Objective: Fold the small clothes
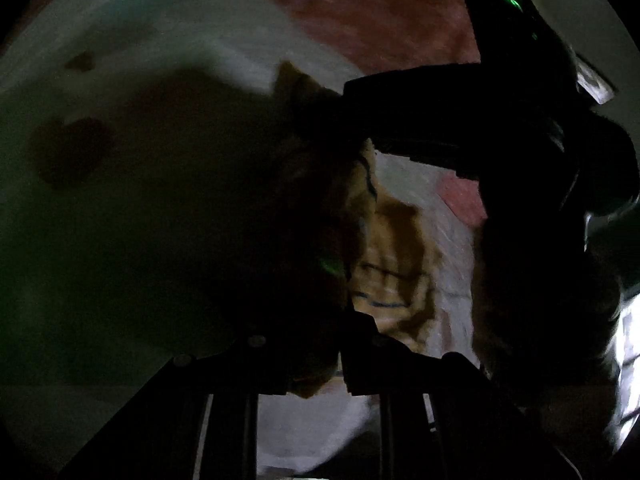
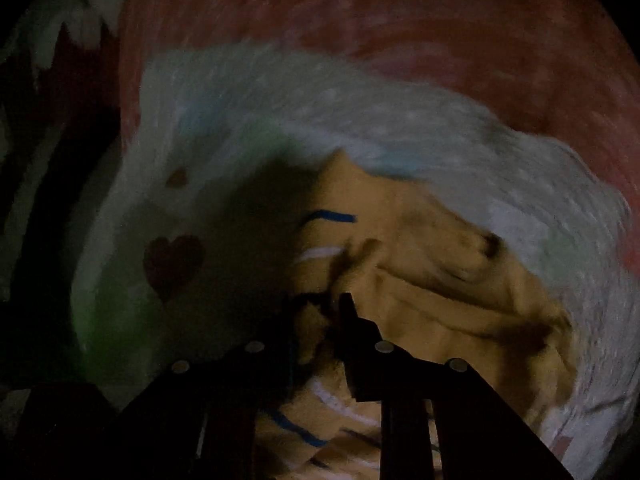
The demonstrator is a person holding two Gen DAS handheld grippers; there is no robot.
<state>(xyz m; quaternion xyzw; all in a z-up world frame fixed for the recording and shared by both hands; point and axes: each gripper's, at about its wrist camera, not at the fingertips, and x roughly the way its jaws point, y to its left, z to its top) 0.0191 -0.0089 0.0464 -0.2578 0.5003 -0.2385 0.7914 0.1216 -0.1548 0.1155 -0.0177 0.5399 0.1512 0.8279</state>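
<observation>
Where one mustard striped garment [image 2: 432,280] lies bunched on one white-and-red blanket [image 2: 360,120], right hand-held gripper [image 2: 320,320] clamped on its cloth, left hand-held gripper [image 1: 336,344] likewise clamped, two heart prints [image 2: 172,264] left of the garment

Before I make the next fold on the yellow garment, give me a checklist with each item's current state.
1. Right tool gripping the yellow garment: ok, fabric is pinched between its fingers.
2. Left tool gripping the same garment: ok as far as it shows, cloth sits between the fingers, but the view is very dark.
3. Garment lying flat: not ok, it is bunched and creased in the right wrist view.
4. Blanket underneath free of other items: cannot tell, much of it is in shadow.
5. Tools clear of each other: cannot tell; in the left wrist view the right tool is close above the cloth.
6. Image sharpness: not ok, both views are dim and blurred.
</observation>
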